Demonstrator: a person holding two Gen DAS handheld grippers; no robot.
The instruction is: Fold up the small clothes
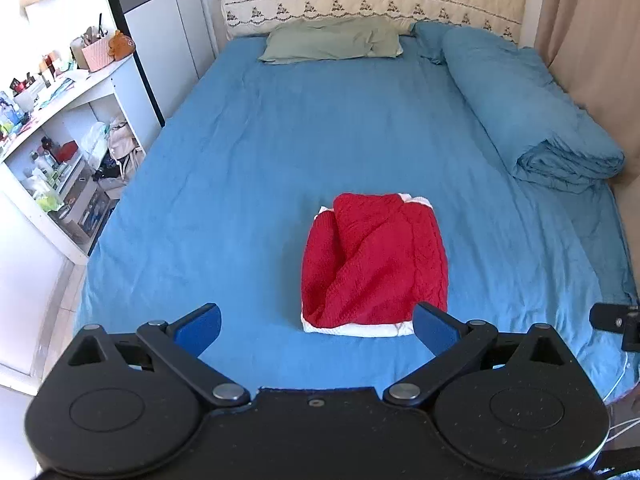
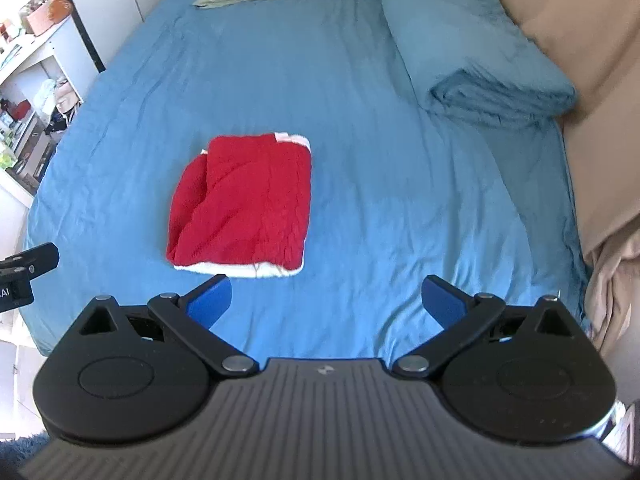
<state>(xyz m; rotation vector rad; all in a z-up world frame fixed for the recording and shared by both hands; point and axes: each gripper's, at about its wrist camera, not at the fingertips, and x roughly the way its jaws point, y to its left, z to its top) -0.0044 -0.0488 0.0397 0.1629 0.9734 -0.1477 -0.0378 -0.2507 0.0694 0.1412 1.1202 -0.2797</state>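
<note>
A small red knit garment with white trim (image 1: 374,260) lies folded into a compact rectangle on the blue bed sheet (image 1: 240,168). In the right wrist view the same folded garment (image 2: 244,204) sits left of centre on the sheet (image 2: 380,184). My left gripper (image 1: 318,326) is open just short of the garment's near white edge, holding nothing. Further right and back from the garment, my right gripper (image 2: 327,300) is open as well, with only sheet between its blue pads. A piece of the right gripper (image 1: 616,320) shows at the left view's right edge.
A rolled blue duvet (image 1: 528,108) lies along the bed's right side beside a beige curtain (image 2: 592,92). A green pillow (image 1: 332,42) rests at the headboard. White shelves (image 1: 60,140) crowded with small items stand left of the bed.
</note>
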